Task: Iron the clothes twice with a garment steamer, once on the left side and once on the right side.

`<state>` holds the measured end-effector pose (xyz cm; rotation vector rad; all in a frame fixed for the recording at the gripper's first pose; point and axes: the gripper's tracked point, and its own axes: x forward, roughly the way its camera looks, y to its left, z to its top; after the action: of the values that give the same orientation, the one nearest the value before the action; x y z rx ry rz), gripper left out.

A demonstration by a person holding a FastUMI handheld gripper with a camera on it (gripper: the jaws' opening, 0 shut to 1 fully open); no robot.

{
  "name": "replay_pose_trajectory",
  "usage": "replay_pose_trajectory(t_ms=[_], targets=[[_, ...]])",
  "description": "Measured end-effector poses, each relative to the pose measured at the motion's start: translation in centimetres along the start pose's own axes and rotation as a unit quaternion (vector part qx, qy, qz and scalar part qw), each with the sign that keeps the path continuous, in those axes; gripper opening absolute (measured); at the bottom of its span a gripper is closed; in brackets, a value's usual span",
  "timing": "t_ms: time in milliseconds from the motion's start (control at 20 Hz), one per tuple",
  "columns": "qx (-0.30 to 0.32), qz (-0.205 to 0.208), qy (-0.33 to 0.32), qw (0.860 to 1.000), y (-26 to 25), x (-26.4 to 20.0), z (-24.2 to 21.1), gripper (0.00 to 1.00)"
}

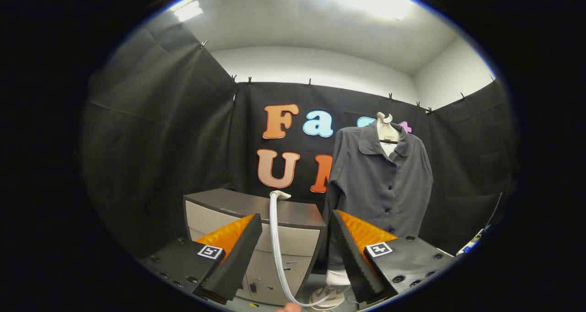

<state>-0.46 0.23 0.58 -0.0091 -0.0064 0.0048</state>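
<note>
The gripper (296, 248) is up and pointed at the back of the booth, its two fingers spread wide with nothing clamped between them. The left finger (236, 257) and the right finger (350, 257) are dark wedges with orange backing, and each carries a small square marker on its black mount.

Running through the gap between the fingers is a pale hose (277, 248). It touches neither finger. It climbs from low down to a small whitish steamer head (280, 195) that rests at the top edge of a grey cabinet (256, 220). The shape of the head is hard to make out at this range. The lower end of the hose curls away toward a pale rounded base (327, 298), which is partly cut off by the right finger, so what it joins is unclear.

The cabinet stands just beyond the fingers, and its lower front is largely covered by them. A few small marks on that front are too small to read.

Beyond the right finger hangs the grey shirt (382, 184), buttoned, on a pale hanger stand (386, 131). Its hem is hidden behind the right finger. A white patch (338, 277) shows below it, though what that is cannot be told.

At the very bottom, just below the hose, a sliver of fingertip (289, 308) peeks in, mostly cut off.
</note>
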Motion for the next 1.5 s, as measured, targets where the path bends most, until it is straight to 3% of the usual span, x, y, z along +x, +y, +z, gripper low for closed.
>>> replay_pose_trajectory(t_ms=[700,1000,1300,1500], targets=[[-0.003,0.005,0.012,1.000,1.2,0.5,-0.4,0.98],[0.000,0.017,0.005,1.000,0.7,2.7,1.8,0.98],[0.015,0.048,0.004,0.999,-0.4,8.3,4.2,0.98],[0.000,0.014,0.040,0.999,-2.3,15.1,4.7,0.98]])
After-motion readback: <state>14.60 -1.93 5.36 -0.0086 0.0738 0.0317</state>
